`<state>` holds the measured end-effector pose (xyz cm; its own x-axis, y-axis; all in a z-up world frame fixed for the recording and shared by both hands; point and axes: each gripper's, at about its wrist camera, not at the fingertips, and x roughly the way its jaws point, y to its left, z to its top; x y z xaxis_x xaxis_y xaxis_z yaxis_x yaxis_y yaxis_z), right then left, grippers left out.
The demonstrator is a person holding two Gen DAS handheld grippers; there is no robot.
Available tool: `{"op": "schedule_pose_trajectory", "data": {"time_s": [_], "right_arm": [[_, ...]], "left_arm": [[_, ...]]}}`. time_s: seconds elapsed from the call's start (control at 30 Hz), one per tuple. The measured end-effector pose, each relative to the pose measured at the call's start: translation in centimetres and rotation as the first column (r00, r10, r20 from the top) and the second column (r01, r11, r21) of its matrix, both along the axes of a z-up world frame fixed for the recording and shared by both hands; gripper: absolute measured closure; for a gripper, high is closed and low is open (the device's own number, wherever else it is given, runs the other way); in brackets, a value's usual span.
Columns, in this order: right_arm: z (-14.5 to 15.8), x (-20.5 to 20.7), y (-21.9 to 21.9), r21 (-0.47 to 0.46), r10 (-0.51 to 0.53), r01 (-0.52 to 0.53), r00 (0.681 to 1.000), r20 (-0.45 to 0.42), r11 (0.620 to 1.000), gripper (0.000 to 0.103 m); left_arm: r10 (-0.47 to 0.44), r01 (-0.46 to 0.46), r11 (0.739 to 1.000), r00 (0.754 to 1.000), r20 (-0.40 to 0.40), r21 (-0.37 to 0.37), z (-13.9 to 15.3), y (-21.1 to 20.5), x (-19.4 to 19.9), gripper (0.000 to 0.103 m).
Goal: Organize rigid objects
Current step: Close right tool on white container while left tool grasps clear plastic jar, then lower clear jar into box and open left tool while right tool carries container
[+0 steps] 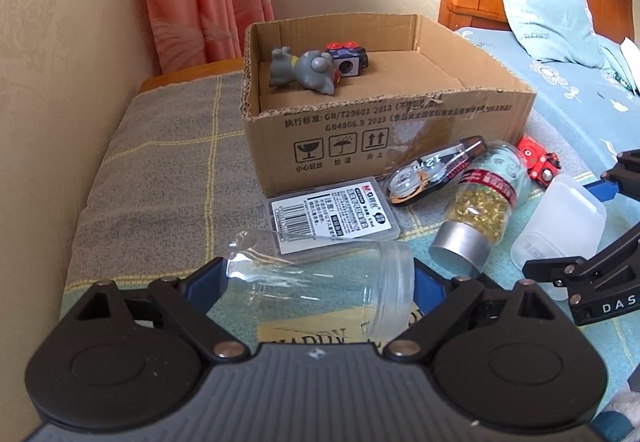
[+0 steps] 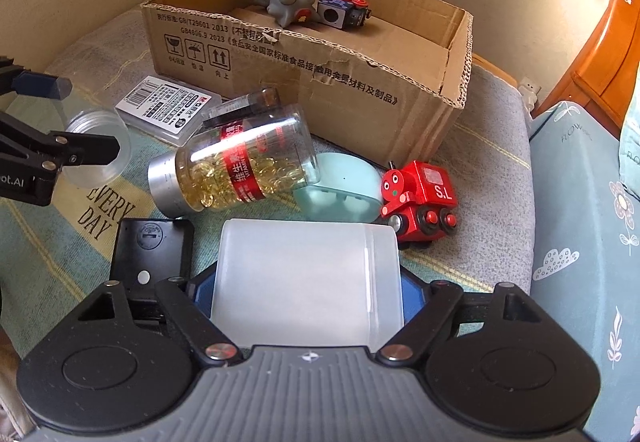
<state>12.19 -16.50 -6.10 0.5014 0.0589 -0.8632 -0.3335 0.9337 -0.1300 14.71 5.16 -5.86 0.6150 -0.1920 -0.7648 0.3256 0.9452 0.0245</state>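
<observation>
Closest to each lens sit the tongs themselves: the left tongs (image 1: 320, 286) straddle a clear plastic jar (image 1: 320, 290) lying on its side, blue pads flanking its two ends, and the right tongs (image 2: 308, 290) bracket a frosted white container (image 2: 306, 282) the same way. Both pairs stand fairly wide, and the pads look to be against the containers' sides, though whether they press firmly I cannot tell for the clear jar, whose walls hide little yet blur the contact. Both containers rest on a patterned cloth (image 2: 48, 250) short of the cardboard box (image 2: 360, 82), which serves as the landmark. Just in front of the box lie a flat labelled case (image 1: 334, 214), a correction tape dispenser (image 1: 436, 170), a capsule bottle (image 2: 240, 162) with a silver cap, a pale green case (image 2: 344, 182) and a red toy train (image 2: 420, 202); a black device (image 2: 148, 246) lies nearer, left of the white container. Inside the box, toward its far wall, a grey toy figure (image 1: 304, 72) and a small blue-and-red toy block (image 1: 348, 58) already lie. The step in hand appears to be the double pickup. Next, each container likely needs a secure squeeze, a lift clear of the neighbours, then carrying over the box's near wall without the two hands crossing.
</observation>
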Motion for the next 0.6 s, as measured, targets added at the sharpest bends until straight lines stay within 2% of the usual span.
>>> {"op": "schedule_pose_trajectory", "data": {"time_s": [0.33, 0.6], "right_arm": [[2.5, -0.8, -0.7, -0.013, 0.068, -0.068, 0.998, 0.014, 0.998, 0.016], [6.1, -0.5, -1.3, -0.012, 0.092, -0.091, 0.992, 0.092, 0.996, 0.016]], "left_arm": [[-0.055, 0.055, 0.998, 0.998, 0.011, -0.003, 3.2, -0.9, -0.6, 0.01], [-0.05, 0.052, 0.998, 0.996, 0.069, -0.019, 6.2, -1.7, 1.3, 0.01]]}}
